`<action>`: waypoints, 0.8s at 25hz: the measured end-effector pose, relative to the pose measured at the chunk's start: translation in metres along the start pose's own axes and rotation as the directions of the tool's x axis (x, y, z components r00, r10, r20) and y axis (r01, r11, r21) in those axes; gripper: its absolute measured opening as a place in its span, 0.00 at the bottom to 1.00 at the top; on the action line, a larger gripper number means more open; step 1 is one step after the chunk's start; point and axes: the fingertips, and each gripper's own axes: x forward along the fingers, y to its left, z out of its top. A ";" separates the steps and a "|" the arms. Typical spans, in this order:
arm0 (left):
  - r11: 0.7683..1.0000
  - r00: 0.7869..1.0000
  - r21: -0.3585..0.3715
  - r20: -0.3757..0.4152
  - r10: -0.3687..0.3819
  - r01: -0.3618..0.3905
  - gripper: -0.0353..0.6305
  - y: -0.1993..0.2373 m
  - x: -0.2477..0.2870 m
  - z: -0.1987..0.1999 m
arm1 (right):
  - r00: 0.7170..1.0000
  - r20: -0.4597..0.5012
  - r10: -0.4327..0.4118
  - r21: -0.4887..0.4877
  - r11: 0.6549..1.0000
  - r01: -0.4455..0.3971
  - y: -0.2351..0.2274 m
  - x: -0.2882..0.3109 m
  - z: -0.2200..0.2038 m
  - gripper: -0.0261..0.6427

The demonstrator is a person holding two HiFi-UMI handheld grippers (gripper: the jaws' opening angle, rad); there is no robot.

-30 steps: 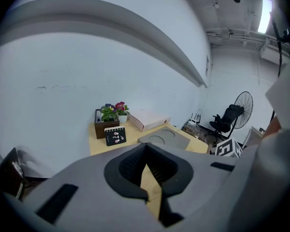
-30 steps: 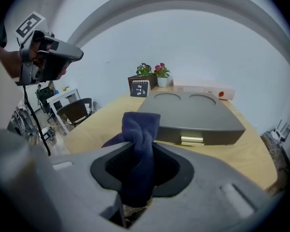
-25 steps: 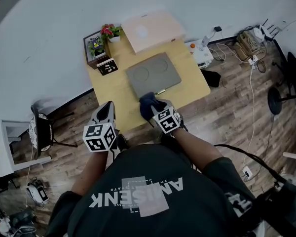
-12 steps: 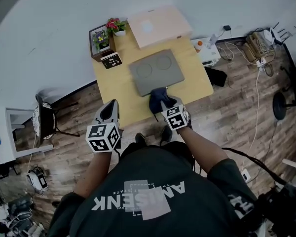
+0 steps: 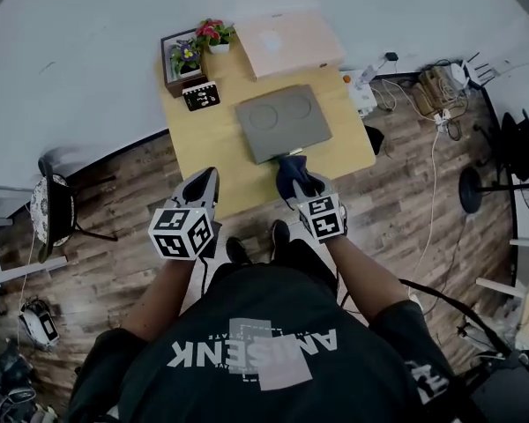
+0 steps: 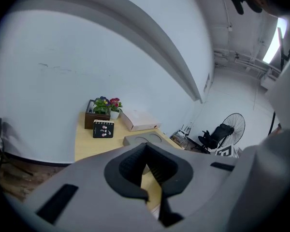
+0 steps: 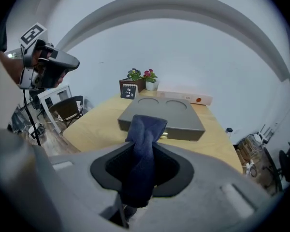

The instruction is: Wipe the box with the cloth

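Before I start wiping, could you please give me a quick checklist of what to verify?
1. Dark blue cloth held in the right claw: ok, jaws shut on it.
2. Cloth touching the grey box: cannot tell; it sits at the box's near edge.
3. Box top free of things: ok.
4. Left claw empty: ok, jaws slightly apart, well away from the box.
5. Flower pots and desk calendar apart from the box: ok.
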 end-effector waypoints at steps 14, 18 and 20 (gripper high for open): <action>0.978 0.976 0.020 0.073 0.204 -0.206 0.05 -0.014 0.020 0.019 | 0.997 -0.046 0.065 -0.150 0.986 -0.071 -0.087 0.034 -0.011 0.19; 0.979 0.975 -0.044 0.086 0.204 -0.201 0.05 -0.045 0.040 0.023 | 0.991 -0.060 0.116 -0.182 0.975 -0.125 -0.115 0.035 -0.019 0.19; 0.974 0.971 -0.019 0.080 0.227 -0.226 0.05 -0.053 0.047 0.024 | 0.991 -0.063 0.121 -0.187 0.974 -0.131 -0.128 0.036 -0.020 0.19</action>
